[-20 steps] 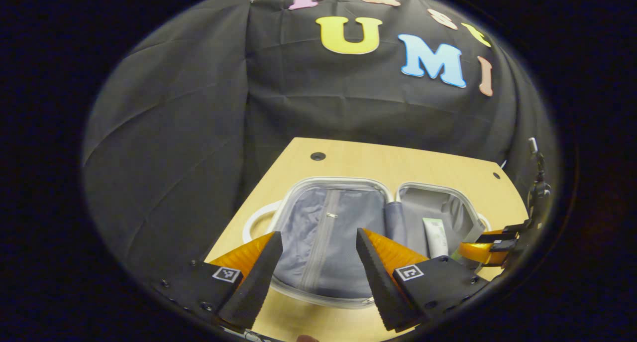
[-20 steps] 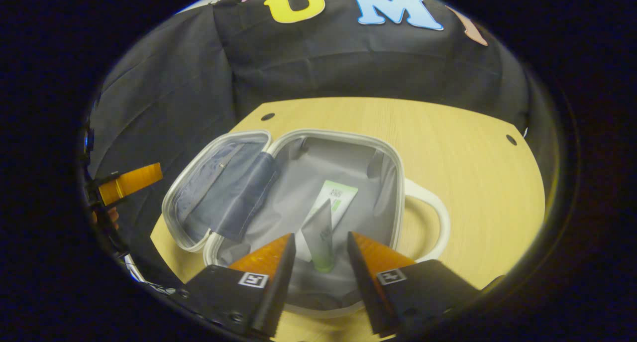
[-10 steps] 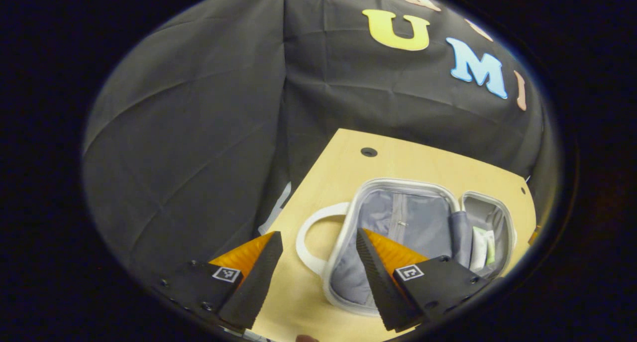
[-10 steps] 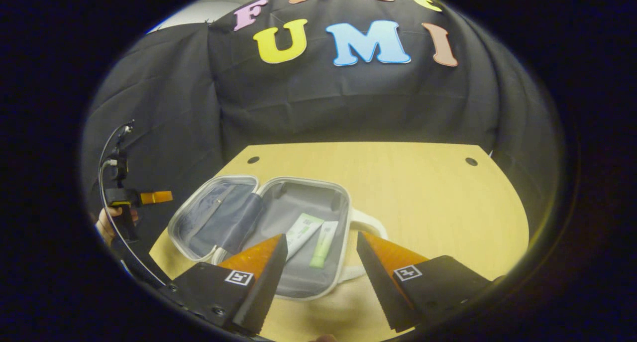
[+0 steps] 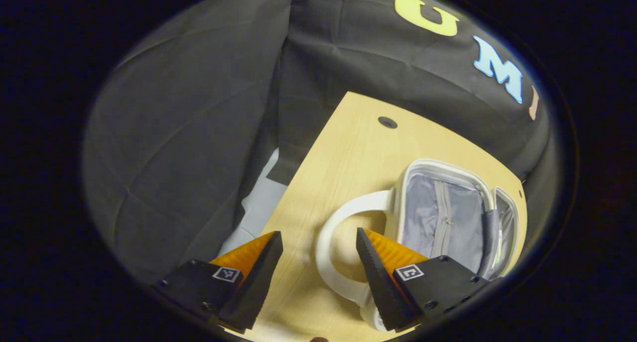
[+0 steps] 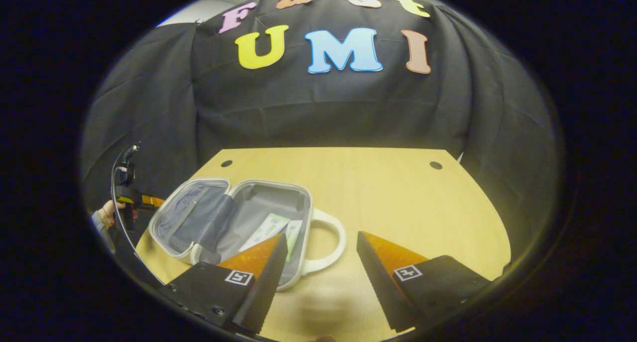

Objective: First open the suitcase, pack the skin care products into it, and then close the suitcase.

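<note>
Bench [image 6: 398, 197]: pale wood-grain top, rounded corners, small dark holes near the back.
Suitcase [image 6: 234, 217]: lay open on the bench's left part, grey fabric lining, pale rounded rim, looped white handle [image 5: 333, 232].
Left hand-held gripper [image 5: 318, 262]: jaws wide, empty, above the handle.
Right hand-held gripper [image 6: 321, 267]: jaws wide, empty.
Skin care tubes [image 6: 271, 230]: two, flat, inside the right half.
</note>
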Motion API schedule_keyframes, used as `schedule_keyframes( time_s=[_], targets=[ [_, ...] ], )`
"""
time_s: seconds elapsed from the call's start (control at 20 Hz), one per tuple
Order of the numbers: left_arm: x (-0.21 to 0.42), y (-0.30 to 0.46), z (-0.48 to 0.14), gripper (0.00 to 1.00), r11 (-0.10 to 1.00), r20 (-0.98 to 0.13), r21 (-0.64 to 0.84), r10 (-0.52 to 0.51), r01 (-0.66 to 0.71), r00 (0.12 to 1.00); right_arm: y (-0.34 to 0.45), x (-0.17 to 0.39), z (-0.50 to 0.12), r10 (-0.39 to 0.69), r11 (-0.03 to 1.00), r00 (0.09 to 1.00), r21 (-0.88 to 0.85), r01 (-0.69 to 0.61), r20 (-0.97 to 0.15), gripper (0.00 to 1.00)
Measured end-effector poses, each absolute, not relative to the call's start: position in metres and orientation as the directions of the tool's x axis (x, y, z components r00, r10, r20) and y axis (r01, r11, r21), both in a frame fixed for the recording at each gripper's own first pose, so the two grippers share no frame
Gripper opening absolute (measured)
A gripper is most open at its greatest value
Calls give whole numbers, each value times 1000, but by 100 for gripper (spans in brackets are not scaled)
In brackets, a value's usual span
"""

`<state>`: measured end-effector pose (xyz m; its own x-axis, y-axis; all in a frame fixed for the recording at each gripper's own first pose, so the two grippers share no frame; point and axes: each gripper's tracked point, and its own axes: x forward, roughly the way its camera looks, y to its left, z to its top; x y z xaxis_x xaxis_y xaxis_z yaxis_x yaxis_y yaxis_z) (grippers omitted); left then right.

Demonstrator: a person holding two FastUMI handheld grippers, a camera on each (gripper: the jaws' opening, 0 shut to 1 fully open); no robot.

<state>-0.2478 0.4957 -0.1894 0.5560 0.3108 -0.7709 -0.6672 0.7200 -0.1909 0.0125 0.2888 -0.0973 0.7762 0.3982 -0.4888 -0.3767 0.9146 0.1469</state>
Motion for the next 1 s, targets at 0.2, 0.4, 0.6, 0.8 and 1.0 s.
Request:
schedule_keyframes(
  time_s=[0.2, 0.4, 0.6, 0.8, 1.0],
  targets=[
    [-242, 497, -204, 85, 660, -759, -325, 246, -678, 603, 286, 9, -100, 387, 918, 771, 134, -373, -505, 87],
    [-237, 486, -208, 38, 650, -770, -349, 213, -675, 602, 284, 9, -99, 384, 919, 769, 130, -373, -511, 87],
    [-239, 487, -198, 16, 661, -752, -345, 230, -666, 618, 275, 11, -100, 375, 924, 776, 133, -359, -508, 87],
    [-239, 480, -151, 12, 700, -724, -328, 245, -634, 645, 259, 15, -97, 367, 929, 788, 149, -339, -494, 87],
    [-235, 462, -72, 12, 734, -638, -342, 277, -587, 718, 237, 22, -89, 351, 936, 816, 162, -311, -460, 86]
  ],
)
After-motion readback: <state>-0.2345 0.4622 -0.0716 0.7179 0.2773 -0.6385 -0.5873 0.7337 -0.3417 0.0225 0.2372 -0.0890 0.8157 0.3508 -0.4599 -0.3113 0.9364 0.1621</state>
